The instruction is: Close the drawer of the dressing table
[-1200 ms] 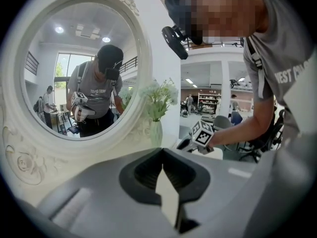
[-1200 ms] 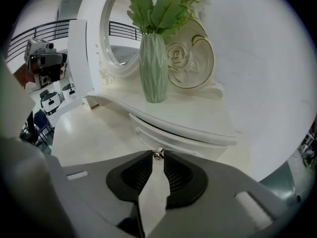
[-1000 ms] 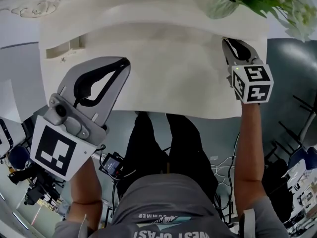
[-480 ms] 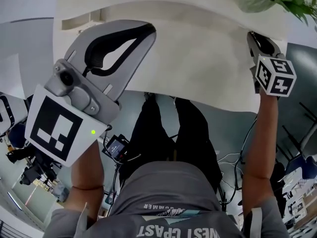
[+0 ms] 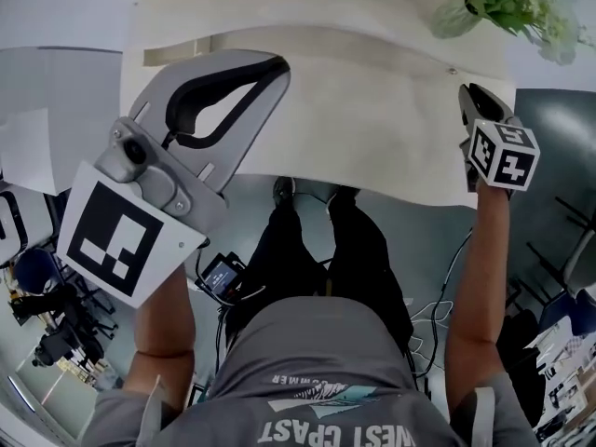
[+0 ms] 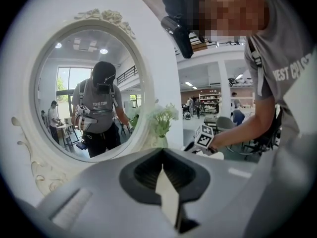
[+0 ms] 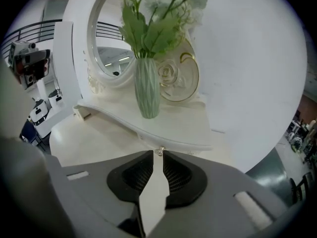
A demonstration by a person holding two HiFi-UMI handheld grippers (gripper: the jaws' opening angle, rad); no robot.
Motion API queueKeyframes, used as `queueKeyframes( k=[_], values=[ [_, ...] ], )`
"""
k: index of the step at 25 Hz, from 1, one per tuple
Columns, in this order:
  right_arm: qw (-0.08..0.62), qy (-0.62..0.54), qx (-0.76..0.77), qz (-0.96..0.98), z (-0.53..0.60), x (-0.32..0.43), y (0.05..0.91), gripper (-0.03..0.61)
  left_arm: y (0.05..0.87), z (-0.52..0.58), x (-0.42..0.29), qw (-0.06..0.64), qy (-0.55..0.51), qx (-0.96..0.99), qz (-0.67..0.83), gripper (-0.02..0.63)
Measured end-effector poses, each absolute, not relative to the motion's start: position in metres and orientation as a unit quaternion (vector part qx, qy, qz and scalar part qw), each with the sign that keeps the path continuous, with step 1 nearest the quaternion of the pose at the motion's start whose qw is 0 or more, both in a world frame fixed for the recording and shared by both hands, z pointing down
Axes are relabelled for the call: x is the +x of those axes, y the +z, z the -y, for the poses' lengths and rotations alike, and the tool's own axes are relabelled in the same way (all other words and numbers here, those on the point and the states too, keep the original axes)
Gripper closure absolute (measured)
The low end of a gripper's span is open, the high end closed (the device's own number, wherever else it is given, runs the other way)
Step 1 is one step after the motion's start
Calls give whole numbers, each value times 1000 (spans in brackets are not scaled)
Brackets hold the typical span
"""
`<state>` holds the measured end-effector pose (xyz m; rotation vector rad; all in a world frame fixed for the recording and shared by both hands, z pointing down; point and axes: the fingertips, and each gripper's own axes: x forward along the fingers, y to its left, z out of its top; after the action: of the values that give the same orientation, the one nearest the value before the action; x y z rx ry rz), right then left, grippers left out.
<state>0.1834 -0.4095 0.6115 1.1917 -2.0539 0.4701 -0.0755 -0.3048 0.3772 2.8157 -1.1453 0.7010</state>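
Jaws of my left gripper (image 6: pixel 162 156) are pressing together on nothing, pointing at the round mirror (image 6: pixel 89 58). I'm holding the right gripper (image 5: pixel 468 96) with jaws standing a narrow slit apart, the drawer knob (image 7: pixel 159 151) sitting just ahead of their tips, under the bench (image 5: pixel 372 128) ledge carrying the vase (image 7: pixel 147 90).

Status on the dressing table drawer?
Left gripper shut, empty. Right gripper slightly open, tips at the drawer knob, not clamped. Drawer looks flush, closed. No obstruction seen.
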Motion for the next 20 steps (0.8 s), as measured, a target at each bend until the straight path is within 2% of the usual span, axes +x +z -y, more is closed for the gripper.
queueKeyframes(
  k=[6, 20],
  values=[
    [307, 151, 467, 815, 377, 174, 527, 577, 335, 280, -77, -16, 213, 908, 360, 612],
    [202, 48, 422, 882, 287, 100, 322, 577, 257, 217, -74, -72, 188, 925, 322, 612]
  ],
)
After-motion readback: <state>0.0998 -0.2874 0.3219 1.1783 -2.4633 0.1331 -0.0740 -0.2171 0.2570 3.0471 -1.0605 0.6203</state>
